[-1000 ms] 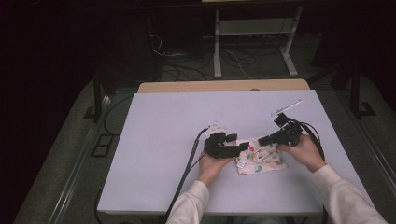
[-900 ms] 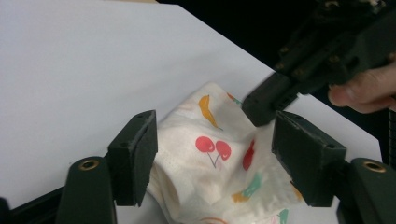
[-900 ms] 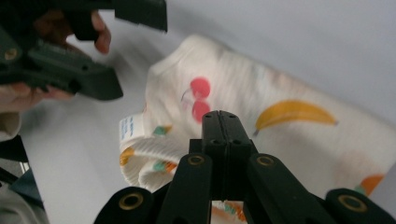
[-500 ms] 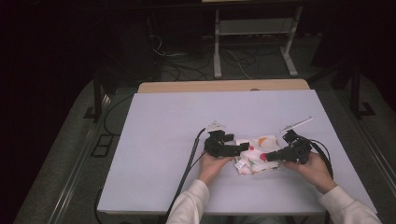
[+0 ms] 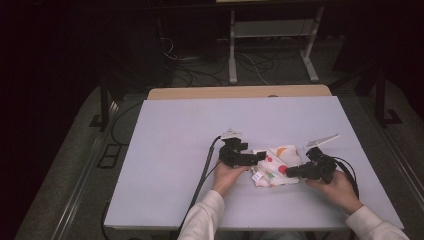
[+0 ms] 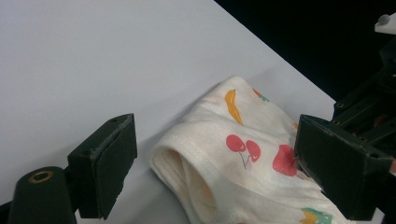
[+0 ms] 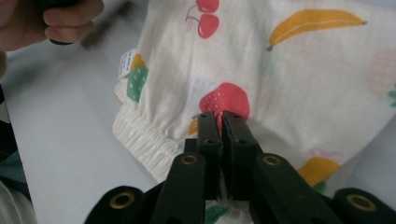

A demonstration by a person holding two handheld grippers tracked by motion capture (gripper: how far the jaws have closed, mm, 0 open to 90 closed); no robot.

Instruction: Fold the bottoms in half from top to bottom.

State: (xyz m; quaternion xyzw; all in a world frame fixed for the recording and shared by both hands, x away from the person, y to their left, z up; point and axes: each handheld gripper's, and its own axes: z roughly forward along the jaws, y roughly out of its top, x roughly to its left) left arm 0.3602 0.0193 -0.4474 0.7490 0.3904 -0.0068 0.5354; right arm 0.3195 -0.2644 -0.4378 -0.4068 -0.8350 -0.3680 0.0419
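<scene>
Right gripper view is showing the right gripper (image 7: pixel 219 116) pinching the fruit-print garment (image 7: pixel 280 70) flat, anchoring it while the left gripper (image 6: pixel 210 158), jaws just opening wide around its folded edge, is letting go.

The garment (image 6: pixel 243 154) is soft matt knit cotton, fruit-printed, with a ribbed hem. The left gripper (image 6: pixel 215 158) has matt black plastic jaws with rough pads and brass-looking screws. The table (image 5: pixel 175 130) is smooth, matt pale lilac, wood showing at its far edge.
</scene>
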